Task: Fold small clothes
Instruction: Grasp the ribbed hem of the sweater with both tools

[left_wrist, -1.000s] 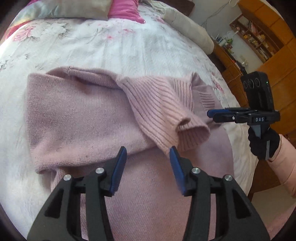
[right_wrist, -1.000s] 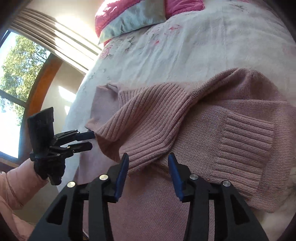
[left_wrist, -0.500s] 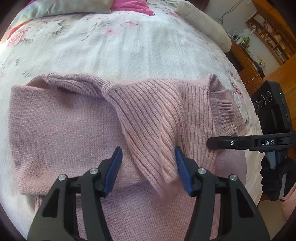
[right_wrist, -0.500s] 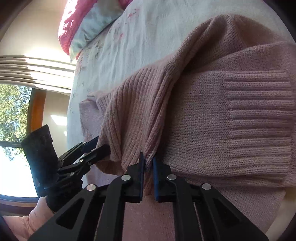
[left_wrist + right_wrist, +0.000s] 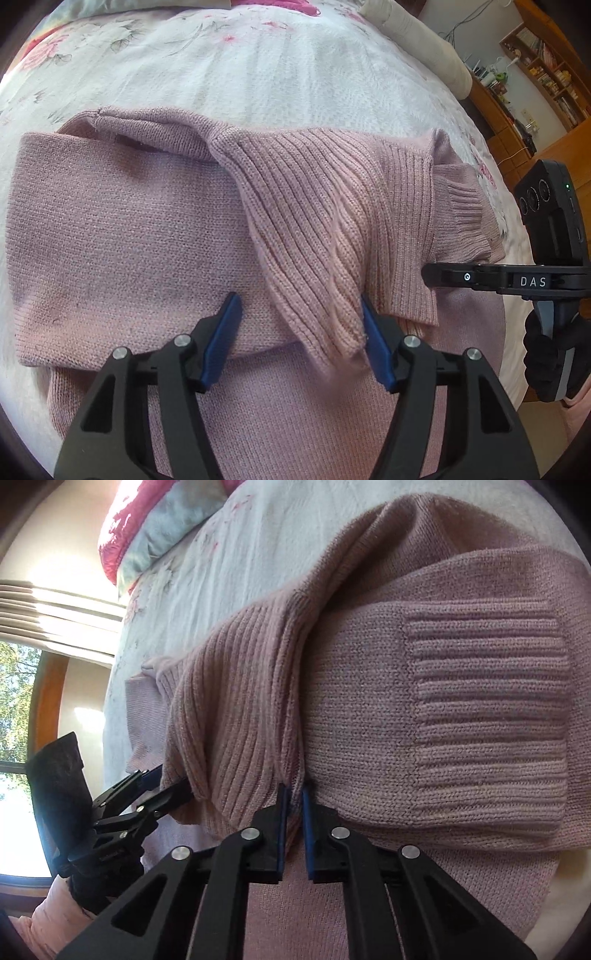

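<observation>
The pink sweater (image 5: 129, 240) lies spread on the bed (image 5: 258, 74), its sleeves folded in across the body and the ribbed collar (image 5: 314, 221) bunched in the middle. Your right tongs (image 5: 293, 797) are pinched nearly closed on a fold of that ribbed knit. Your left tongs (image 5: 299, 321) stand wide, straddling the collar's lower tip, which touches the right-hand pad. Pillows (image 5: 155, 528) sit at the head of the bed, and a wooden bookshelf (image 5: 546, 74) stands beyond its far side.
</observation>
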A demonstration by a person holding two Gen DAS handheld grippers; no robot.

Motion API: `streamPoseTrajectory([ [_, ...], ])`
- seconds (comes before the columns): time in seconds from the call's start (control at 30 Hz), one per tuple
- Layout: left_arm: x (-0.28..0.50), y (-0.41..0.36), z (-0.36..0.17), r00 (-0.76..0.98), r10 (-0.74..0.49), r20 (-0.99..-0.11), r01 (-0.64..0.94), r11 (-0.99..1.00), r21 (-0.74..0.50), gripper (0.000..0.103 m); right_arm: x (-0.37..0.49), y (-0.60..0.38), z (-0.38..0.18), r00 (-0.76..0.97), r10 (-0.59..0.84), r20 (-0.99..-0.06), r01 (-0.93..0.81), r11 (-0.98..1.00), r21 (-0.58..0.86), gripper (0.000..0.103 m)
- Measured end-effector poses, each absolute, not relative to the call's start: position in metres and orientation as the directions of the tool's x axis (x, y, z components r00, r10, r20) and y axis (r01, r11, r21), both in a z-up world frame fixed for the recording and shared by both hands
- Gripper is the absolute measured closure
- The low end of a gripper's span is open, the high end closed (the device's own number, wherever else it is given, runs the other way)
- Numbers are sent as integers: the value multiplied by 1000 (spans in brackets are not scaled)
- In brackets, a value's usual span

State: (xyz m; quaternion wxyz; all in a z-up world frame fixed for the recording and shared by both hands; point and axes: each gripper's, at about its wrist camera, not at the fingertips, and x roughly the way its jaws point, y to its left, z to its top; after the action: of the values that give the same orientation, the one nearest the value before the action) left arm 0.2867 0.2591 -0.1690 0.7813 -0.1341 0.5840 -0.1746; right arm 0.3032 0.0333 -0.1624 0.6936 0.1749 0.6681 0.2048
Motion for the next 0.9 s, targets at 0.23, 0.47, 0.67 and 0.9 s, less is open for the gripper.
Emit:
streamPoseTrajectory([
  [0.23, 217, 290, -125, 233, -375, -897, 81, 927, -367, 40, 241, -7, -103, 72, 499, -864, -116, 864, 490, 59],
  [0.47, 82, 341, -137, 43, -259, -965, -92, 961, -261, 40, 120, -68, -94, -73, 403, -912, -63, 911, 407, 55],
  [0.67, 6, 354, -153, -65, -228, -971, -182, 960, -214, 39, 33, -99, -118, -187, 367, -911, 45, 930, 366, 54],
  [0.9, -23, 352, -165, -97, -231, -968, -208, 956, -208, 36, -7, -117, -149, -236, 393, -889, 128, 919, 372, 54],
])
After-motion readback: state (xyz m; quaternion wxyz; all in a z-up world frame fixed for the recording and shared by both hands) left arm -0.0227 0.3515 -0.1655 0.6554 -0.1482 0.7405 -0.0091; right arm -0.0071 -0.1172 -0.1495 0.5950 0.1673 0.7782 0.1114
